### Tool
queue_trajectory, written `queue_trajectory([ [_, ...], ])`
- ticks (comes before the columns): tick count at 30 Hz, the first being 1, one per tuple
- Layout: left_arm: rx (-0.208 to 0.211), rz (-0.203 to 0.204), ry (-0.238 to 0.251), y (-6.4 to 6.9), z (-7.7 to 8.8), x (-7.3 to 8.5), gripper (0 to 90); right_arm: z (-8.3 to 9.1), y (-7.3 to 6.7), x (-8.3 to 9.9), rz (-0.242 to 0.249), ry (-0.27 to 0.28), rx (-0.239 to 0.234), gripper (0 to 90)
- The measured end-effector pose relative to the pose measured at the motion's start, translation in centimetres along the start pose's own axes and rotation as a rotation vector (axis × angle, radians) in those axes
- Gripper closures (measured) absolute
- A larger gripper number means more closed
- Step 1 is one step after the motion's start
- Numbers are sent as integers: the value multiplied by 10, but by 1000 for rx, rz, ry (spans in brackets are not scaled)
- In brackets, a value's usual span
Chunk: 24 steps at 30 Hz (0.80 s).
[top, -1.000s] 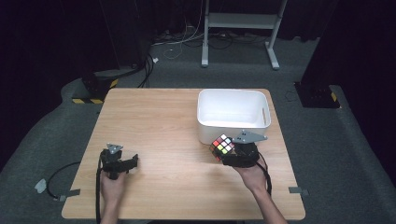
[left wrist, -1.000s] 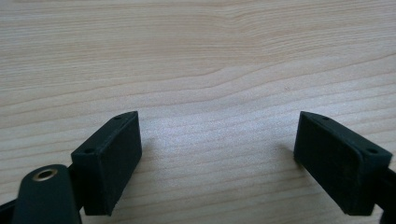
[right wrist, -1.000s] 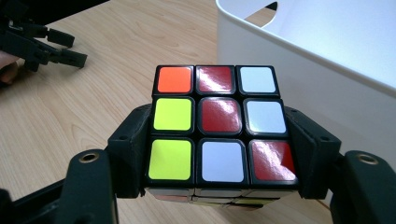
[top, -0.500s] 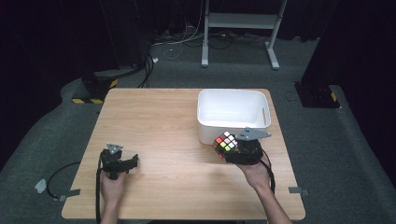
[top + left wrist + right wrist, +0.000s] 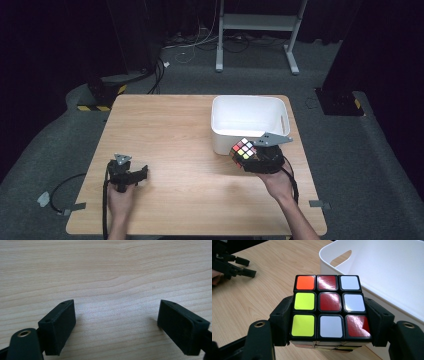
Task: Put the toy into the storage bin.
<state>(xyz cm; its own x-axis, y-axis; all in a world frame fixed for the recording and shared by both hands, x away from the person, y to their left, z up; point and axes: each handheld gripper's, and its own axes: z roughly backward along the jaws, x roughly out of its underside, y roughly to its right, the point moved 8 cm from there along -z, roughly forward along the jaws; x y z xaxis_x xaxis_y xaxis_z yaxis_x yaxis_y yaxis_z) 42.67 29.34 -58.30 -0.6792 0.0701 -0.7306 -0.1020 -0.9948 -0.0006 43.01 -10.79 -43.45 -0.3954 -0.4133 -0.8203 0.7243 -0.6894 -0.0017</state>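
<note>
The puzzle cube [image 5: 244, 149], clamped in the right gripper [image 5: 250, 159], has edged up toward the white bin [image 5: 248, 131], probably bound for it; the left gripper [image 5: 131, 174] rests, jaws apart.

bin [image 5: 248, 116]: far right part of bench [image 5: 170, 130] | cube [image 5: 244, 149]: between jaws of right tool [image 5: 248, 159], just before bin's near wall | left tool [image 5: 131, 175]: near left on bench, well apart from cube
</note>
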Motion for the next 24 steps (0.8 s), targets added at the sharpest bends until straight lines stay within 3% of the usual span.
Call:
queue_trajectory([
  [24,0,0,0,0,0,0,152,11,5,-15,9,-6,-15,336],
])
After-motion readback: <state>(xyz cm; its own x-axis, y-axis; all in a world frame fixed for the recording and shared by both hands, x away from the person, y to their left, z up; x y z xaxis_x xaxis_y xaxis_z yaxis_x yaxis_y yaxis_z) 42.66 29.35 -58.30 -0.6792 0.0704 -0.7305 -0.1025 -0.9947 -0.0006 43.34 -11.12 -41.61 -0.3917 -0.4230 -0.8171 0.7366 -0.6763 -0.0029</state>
